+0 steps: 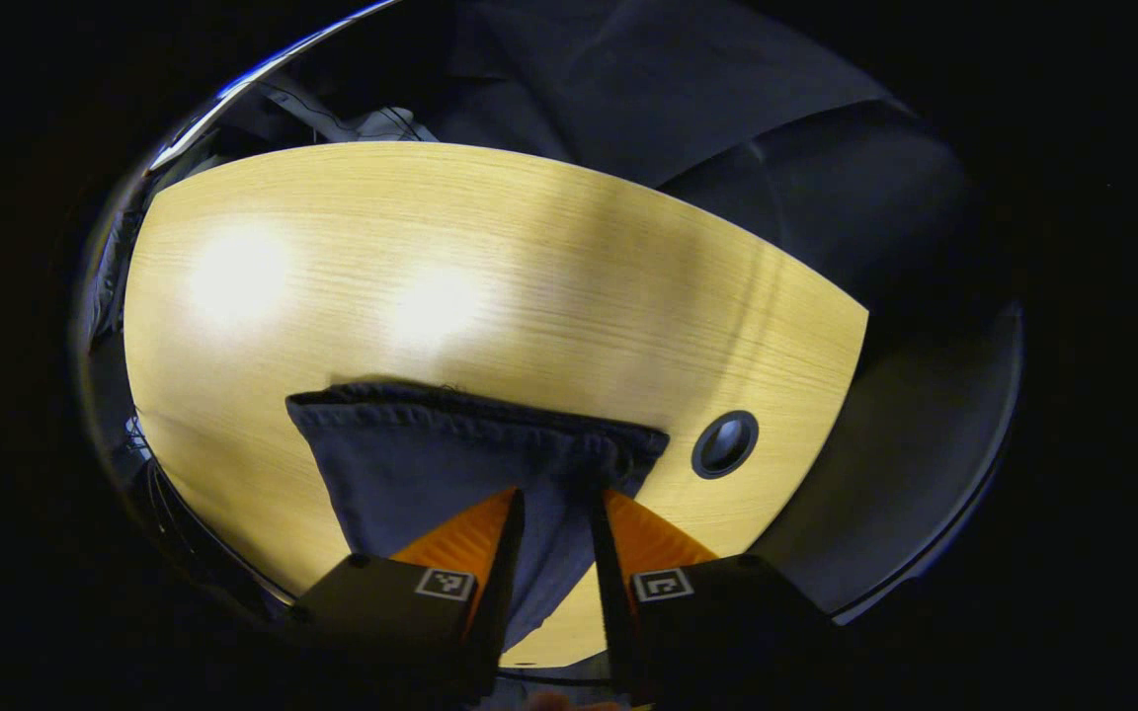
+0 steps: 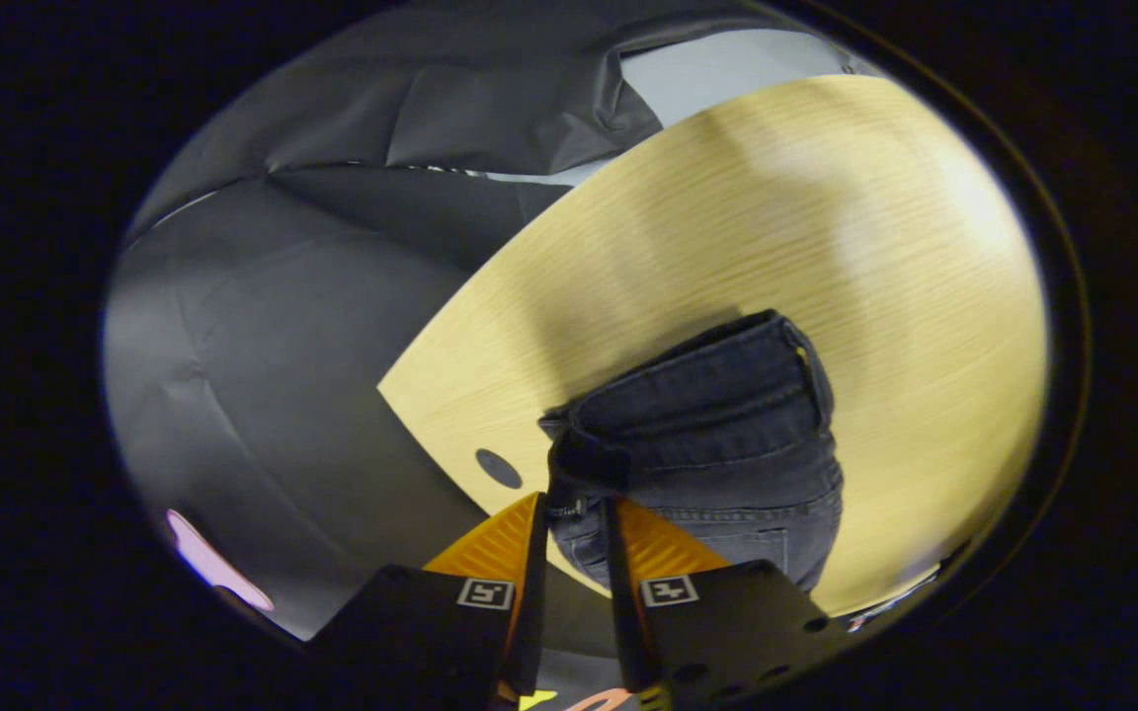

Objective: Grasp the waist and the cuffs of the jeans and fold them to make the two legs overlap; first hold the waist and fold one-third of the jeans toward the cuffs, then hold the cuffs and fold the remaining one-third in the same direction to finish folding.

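Observation:
In the left gripper view, the cuff end of the dark blue jeans (image 1: 450, 449) spreads out ahead of my left gripper (image 1: 559, 504), its hem edge farthest from me. Denim runs between the two fingers, and they are shut on it. In the right gripper view, the waist of the jeans (image 2: 717, 415) shows its waistband and a back pocket. My right gripper (image 2: 577, 509) is shut on the waistband's corner at the fly. Both ends appear slightly raised over the light wooden table (image 1: 529, 247).
The wooden table (image 2: 776, 197) has a round dark cable hole (image 1: 725, 444) near its corner, which also appears as the cable hole (image 2: 498, 468) left of the waist. Black cloth hangs past the table's edges. Bare tabletop stretches beyond both ends of the jeans.

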Available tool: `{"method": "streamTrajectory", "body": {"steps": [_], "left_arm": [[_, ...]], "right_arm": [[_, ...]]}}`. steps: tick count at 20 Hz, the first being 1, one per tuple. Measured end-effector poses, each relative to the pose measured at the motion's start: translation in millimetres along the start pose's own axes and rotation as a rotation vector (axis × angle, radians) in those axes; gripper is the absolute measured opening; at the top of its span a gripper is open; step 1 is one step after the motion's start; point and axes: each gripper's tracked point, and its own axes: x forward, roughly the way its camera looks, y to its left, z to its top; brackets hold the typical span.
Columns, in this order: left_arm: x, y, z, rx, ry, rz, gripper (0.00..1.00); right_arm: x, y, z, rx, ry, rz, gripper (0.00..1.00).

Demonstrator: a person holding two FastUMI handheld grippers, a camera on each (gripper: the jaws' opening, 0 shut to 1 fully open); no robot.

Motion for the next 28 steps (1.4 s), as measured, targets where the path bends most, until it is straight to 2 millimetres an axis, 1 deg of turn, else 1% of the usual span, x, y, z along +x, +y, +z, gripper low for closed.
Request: {"method": "streamTrajectory", "body": {"steps": [1, 2, 3, 4, 5, 6, 7, 8, 9, 10, 11, 13, 14, 15, 16, 17, 18, 19, 20, 21, 22, 23, 24, 25, 26, 27, 28], "left_arm": [[-6, -1, -1, 0.009, 0.006, -0.003, 0.60], [-5, -6, -2, 0.025, 0.006, -0.010, 0.68], [-8, -9, -4, 0.042, 0.006, -0.021, 0.74], [-15, -12, -6, 0.065, -0.001, -0.028, 0.74], [-21, -17, -8, 0.096, -0.011, -0.040, 0.75], [-30, -20, -10, 0.141, -0.018, -0.041, 0.77], [-40, -22, -14, 0.193, -0.027, -0.046, 0.81], [-50, -27, -19, 0.254, -0.039, -0.067, 0.81], [-62, -29, -25, 0.324, -0.056, -0.089, 0.81], [-77, -34, -35, 0.392, -0.067, -0.127, 0.81], [-93, -38, -48, 0.465, -0.072, -0.170, 0.81], [-132, -41, -75, 0.622, -0.098, -0.256, 0.81], [-153, -38, -87, 0.709, -0.122, -0.291, 0.82], [-175, -35, -100, 0.791, -0.156, -0.335, 0.84], [-198, -31, -113, 0.876, -0.195, -0.383, 0.86], [-222, -26, -125, 0.957, -0.241, -0.438, 0.89], [-242, -21, -141, 1.039, -0.275, -0.512, 0.93], [-262, -14, -157, 1.104, -0.306, -0.590, 0.97], [-280, -5, -168, 1.154, -0.354, -0.649, 0.97], [-268, 18, -185, 1.207, -0.404, -0.686, 0.97], [-269, 26, -196, 1.254, -0.459, -0.712, 0.97], [-281, 38, -206, 1.304, -0.500, -0.732, 0.98], [-279, 56, -220, 1.362, -0.535, -0.757, 0.98], [-276, 74, -239, 1.439, -0.536, -0.803, 0.97], [-273, 90, -254, 1.493, -0.532, -0.839, 0.98], [-268, 106, -263, 1.536, -0.557, -0.838, 0.98], [-262, 118, -267, 1.563, -0.601, -0.831, 0.97]], "right_arm": [[-2, 10, 2, -0.012, -0.016, 0.042, 0.35], [-6, 15, 8, -0.049, -0.041, 0.054, 0.46], [-11, 14, 12, -0.094, -0.065, 0.036, 0.57], [-14, 13, 11, -0.134, -0.075, 0.029, 0.68], [-18, 13, 6, -0.168, -0.070, 0.025, 0.77], [-20, 14, -3, -0.207, -0.063, 0.020, 0.73], [-24, 12, -8, -0.261, -0.063, 0.006, 0.80], [-29, 7, -11, -0.331, -0.071, -0.008, 0.92], [-34, 3, -15, -0.419, -0.082, -0.024, 0.92], [-39, 0, -21, -0.513, -0.092, -0.034, 0.84], [-48, -2, -29, -0.604, -0.096, -0.037, 0.92], [-71, -4, -47, -0.787, -0.104, -0.024, 0.93], [-84, -4, -57, -0.886, -0.120, -0.007, 0.84], [-97, -7, -66, -0.989, -0.140, 0.007, 0.93], [-111, -10, -75, -1.097, -0.160, 0.023, 0.93], [-124, -14, -85, -1.209, -0.180, 0.036, 0.93], [-138, -17, -94, -1.325, -0.215, 0.061, 0.93], [-151, -15, -102, -1.432, -0.274, 0.108, 0.84], [-159, -15, -114, -1.533, -0.317, 0.171, 0.93], [-165, -18, -128, -1.624, -0.352, 0.230, 0.93], [-172, -24, -140, -1.708, -0.382, 0.275, 0.93], [-183, -29, -148, -1.782, -0.412, 0.313, 0.93], [-187, -39, -154, -1.851, -0.439, 0.335, 0.93], [-189, -47, -158, -1.904, -0.460, 0.345, 0.86], [-187, -54, -161, -1.943, -0.471, 0.347, 0.94], [-186, -60, -161, -1.974, -0.483, 0.337, 0.94], [-180, -62, -161, -2.009, -0.488, 0.327, 0.88]]}}
